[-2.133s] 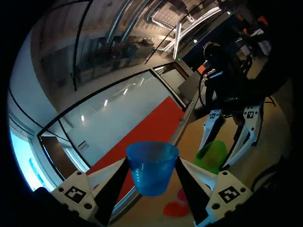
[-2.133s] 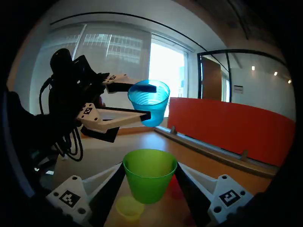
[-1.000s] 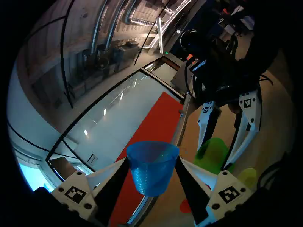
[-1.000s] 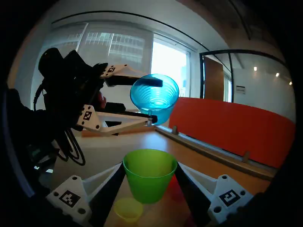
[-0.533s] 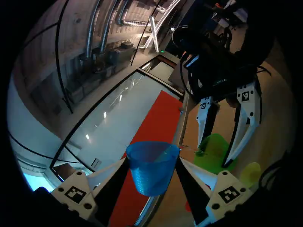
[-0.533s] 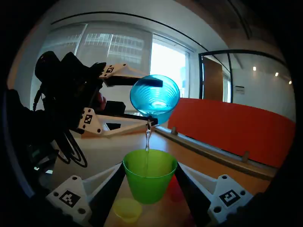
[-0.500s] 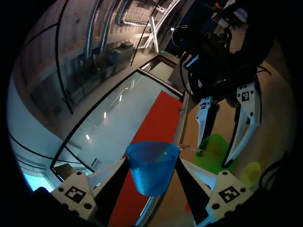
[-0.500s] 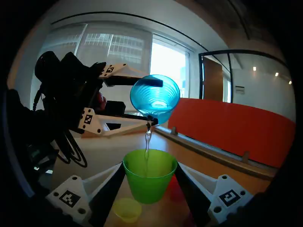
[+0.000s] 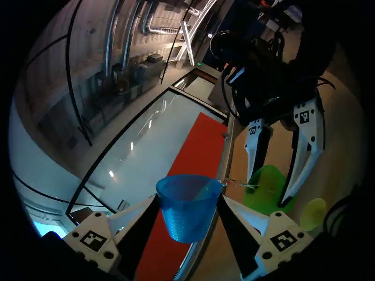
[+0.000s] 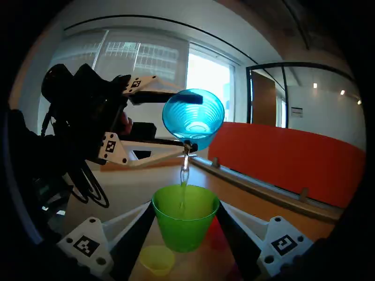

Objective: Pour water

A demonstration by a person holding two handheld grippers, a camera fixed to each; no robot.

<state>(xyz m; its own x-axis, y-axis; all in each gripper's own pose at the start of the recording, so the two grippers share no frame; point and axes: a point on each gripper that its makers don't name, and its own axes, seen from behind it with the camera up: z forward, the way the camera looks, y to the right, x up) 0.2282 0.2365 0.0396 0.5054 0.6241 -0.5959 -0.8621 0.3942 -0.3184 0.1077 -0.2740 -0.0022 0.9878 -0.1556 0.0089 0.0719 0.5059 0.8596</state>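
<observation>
- Left tool (image 9: 188,200): the fingers are pressed onto opposite sides of a translucent blue cup (image 9: 188,213), which is pinched just below its rim. In the right gripper view the blue cup is seen held aloft and tipped well over. Its mouth is turned towards the camera, and its lower lip is directly above the green cup. A little water is seen pooled inside, by the lower lip.
- Right tool (image 10: 185,207): the fingers are closed against both sides of a translucent green cup (image 10: 185,227). It is held upright, mouth up, below the blue cup and apart from it.
- Stream of water (image 10: 184,175): a thin thread is seen falling from the blue cup's lower lip into the green cup's mouth.
- Yellow cup (image 10: 157,260): small, set on the worktop (image 10: 131,187), below and to the left of the green cup.
- Red item (image 10: 217,234): seen partly behind the green cup, on the worktop. Its kind cannot be told.
- Worktop: wood-coloured, bordered on the far side by an orange-red panel (image 10: 290,159).
- Cables (image 10: 91,182): black, hung in loops beneath the left tool's body.
- Window (image 10: 208,93): bright, behind the blue cup.
</observation>
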